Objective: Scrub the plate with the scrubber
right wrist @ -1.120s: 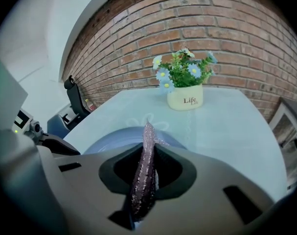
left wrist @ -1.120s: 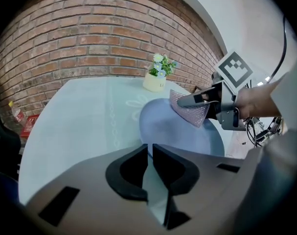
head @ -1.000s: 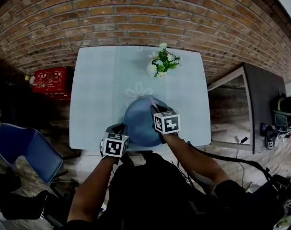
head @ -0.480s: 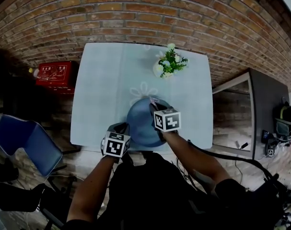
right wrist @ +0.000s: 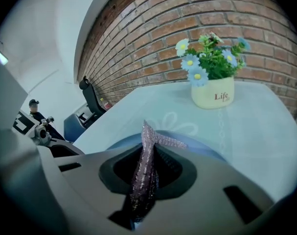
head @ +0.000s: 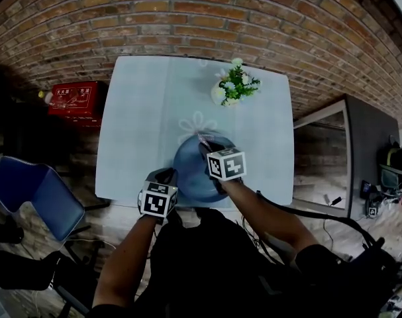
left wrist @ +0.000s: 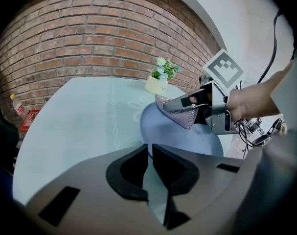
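Near the table's (head: 134, 124) front edge lay the blue plate (head: 187, 172), its near rim pinched in the left gripper (left wrist: 149, 153). Over its far half the right gripper (right wrist: 147, 166) clamped the scrubber (right wrist: 147, 133), long axis along the jaws, tip angled down toward the plate. The plate held nothing else. Beyond stood a pot (right wrist: 213, 98) of flowers.

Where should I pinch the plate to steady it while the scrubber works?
Take the plate by its thin near-left rim, coming in level from the near edge of the table. It lies flat, so only the rim fits between jaws, and that side is clear of the scrubber in the right gripper. The left gripper looks closed there now.
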Tool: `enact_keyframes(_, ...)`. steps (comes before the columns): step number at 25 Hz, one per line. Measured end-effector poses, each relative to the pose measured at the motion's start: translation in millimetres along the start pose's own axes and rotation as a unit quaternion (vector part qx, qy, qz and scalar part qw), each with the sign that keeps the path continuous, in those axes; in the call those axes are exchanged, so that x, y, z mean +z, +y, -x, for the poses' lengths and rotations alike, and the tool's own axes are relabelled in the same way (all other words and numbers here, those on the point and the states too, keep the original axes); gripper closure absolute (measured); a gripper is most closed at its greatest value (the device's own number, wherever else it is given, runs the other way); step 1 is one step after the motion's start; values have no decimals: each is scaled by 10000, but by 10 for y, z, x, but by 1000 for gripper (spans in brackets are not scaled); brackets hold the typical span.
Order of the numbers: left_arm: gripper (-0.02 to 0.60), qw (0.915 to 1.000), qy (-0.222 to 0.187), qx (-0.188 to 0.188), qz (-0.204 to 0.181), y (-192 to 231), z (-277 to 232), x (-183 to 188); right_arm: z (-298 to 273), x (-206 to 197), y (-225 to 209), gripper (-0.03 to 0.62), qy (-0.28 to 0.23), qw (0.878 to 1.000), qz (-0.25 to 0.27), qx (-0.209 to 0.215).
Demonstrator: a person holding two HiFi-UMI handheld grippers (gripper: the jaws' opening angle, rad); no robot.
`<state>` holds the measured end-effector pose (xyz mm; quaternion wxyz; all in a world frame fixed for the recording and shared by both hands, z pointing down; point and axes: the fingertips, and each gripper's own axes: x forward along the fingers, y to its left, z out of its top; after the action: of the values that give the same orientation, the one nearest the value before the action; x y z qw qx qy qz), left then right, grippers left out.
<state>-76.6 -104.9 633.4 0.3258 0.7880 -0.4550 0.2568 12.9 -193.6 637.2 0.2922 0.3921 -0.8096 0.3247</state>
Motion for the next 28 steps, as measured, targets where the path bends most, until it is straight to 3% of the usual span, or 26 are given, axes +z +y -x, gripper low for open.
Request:
enact_keyframes(13,541,10000,-27,-3,-24,-6,-5,5,-110,-88,233,525,314,9986,234,370)
enact_keyframes(18,544,9996,-60,70,270,22,12,9,-107,-70,325,526,479,9976,322,386)
enact_keyframes(28,555,9993,-228,67,296,-27,149,-15,-120,-134,544,526,673,9944,502,636)
